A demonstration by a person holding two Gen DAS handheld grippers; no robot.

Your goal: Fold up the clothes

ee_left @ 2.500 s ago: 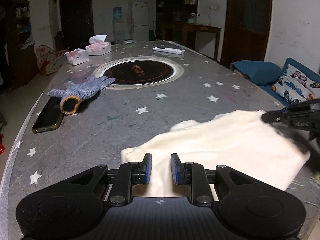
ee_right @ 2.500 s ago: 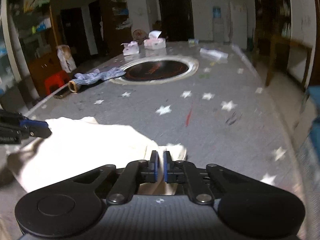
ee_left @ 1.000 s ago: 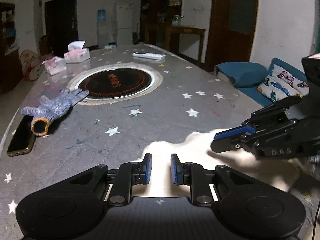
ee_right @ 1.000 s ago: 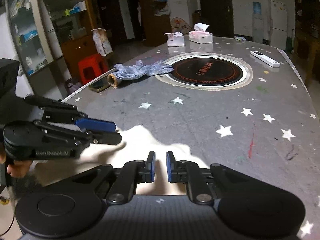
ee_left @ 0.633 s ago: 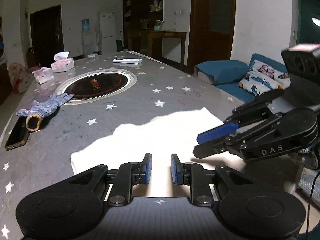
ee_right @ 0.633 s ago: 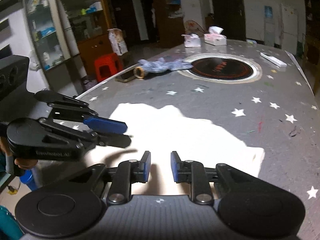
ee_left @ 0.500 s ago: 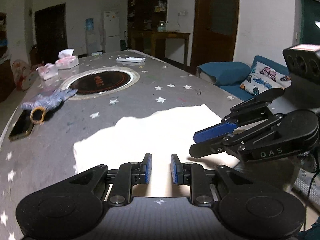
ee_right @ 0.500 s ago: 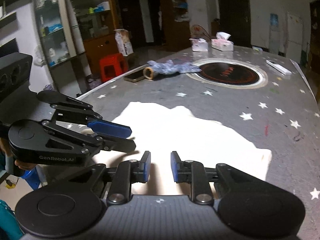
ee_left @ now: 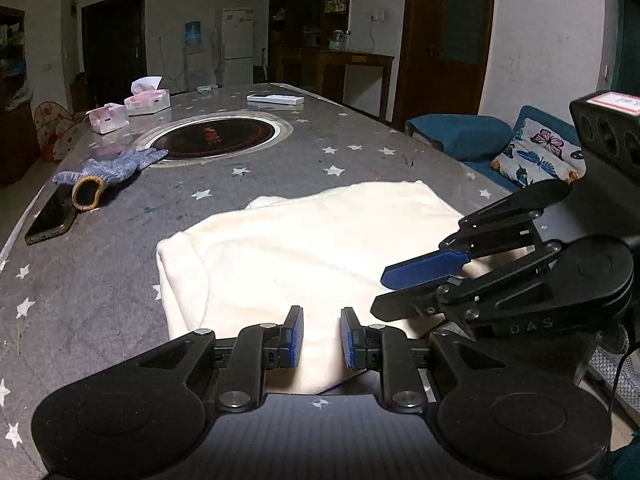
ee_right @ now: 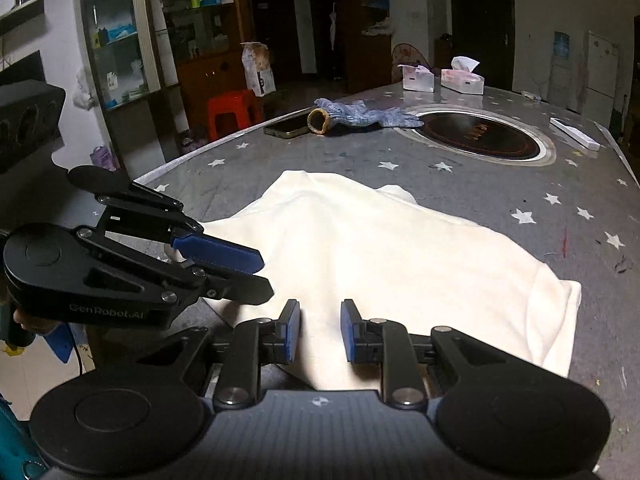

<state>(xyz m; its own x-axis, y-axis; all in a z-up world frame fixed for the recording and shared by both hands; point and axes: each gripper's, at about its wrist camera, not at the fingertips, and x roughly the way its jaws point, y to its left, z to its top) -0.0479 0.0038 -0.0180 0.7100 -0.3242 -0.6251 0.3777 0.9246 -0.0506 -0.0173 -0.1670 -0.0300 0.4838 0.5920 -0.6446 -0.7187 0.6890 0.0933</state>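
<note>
A cream-white garment [ee_left: 320, 248] lies spread on the near end of the grey star-patterned table [ee_left: 120, 288]; it also shows in the right wrist view [ee_right: 392, 256]. My left gripper [ee_left: 320, 336] is open, its blue pads either side of the garment's near edge. My right gripper [ee_right: 320, 332] is open over the same near edge. Each gripper shows in the other's view, the right one [ee_left: 416, 288] at the right and the left one [ee_right: 256, 276] at the left, both with jaws parted.
A grey-blue work glove [ee_left: 108, 172] and a phone [ee_left: 52, 220] lie at the table's left. A round black hotplate [ee_left: 216, 140] sits mid-table. Tissue boxes [ee_left: 128, 108] and a white remote [ee_left: 276, 99] lie at the far end. A blue sofa [ee_left: 500, 144] stands to the right.
Both grippers have pulled back toward the near table edge. The right gripper was shut on the garment and has opened. The garment now lies spread flat.
</note>
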